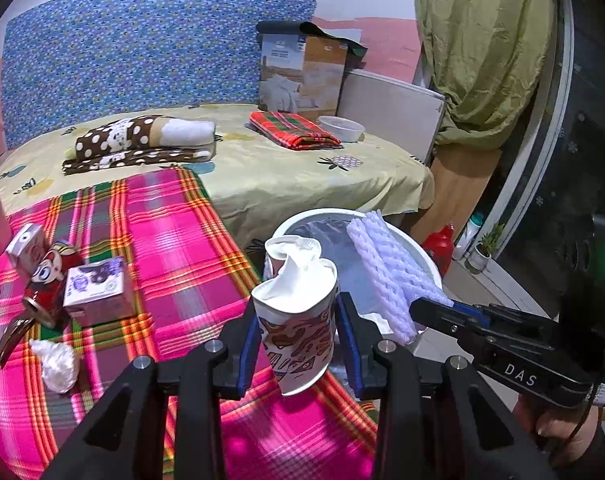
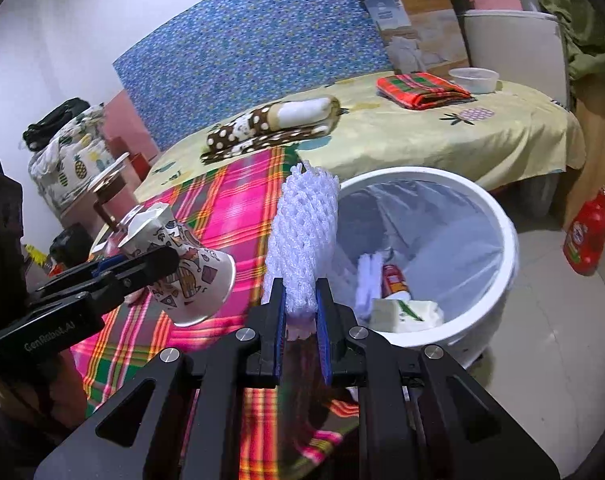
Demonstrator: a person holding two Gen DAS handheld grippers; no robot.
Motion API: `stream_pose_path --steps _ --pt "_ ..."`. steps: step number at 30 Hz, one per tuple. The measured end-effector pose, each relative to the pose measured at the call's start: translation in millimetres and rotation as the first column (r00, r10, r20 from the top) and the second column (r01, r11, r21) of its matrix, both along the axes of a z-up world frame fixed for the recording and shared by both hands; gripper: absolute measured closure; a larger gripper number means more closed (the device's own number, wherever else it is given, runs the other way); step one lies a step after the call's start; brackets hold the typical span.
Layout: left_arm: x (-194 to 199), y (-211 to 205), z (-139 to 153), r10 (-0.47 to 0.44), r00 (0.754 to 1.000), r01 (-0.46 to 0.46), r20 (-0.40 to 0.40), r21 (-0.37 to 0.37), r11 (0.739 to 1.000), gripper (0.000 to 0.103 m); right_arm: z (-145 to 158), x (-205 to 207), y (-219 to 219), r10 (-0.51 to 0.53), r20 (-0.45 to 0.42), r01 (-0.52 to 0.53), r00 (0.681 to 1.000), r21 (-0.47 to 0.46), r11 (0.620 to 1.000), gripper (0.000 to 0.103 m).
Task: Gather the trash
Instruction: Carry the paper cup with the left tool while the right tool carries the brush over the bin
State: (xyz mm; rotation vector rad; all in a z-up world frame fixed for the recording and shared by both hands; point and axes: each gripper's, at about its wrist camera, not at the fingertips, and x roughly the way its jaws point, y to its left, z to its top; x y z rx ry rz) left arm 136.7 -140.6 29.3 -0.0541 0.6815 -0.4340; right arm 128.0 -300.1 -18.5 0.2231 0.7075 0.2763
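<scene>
My left gripper point(image 1: 298, 332) is shut on a crushed patterned paper cup point(image 1: 298, 312), held above the edge of the pink plaid cloth, just left of the white trash bin point(image 1: 426, 256). The cup also shows in the right wrist view point(image 2: 190, 272). My right gripper point(image 2: 300, 300) is shut on a white foam net sleeve point(image 2: 302, 232), held at the bin's point(image 2: 498, 240) left rim. The sleeve also shows in the left wrist view point(image 1: 382, 272). The bin holds several pieces of trash. On the cloth lie a crumpled tissue point(image 1: 58, 364), a small purple carton point(image 1: 98, 284) and a red can point(image 1: 50, 280).
The bed carries folded blankets point(image 1: 142, 140), a red plaid cloth point(image 1: 294, 128) and a white bowl point(image 1: 342, 128). A cardboard box point(image 1: 302, 72) stands at the far edge. A red bottle point(image 2: 586, 236) stands on the floor right of the bin.
</scene>
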Motion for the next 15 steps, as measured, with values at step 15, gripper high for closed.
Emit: stream_pose_path --steps 15 --pt "22 -39 -8 -0.062 0.998 0.062 -0.025 0.006 0.998 0.065 -10 4 -30 -0.079 -0.039 0.079 0.996 -0.002 0.997 0.087"
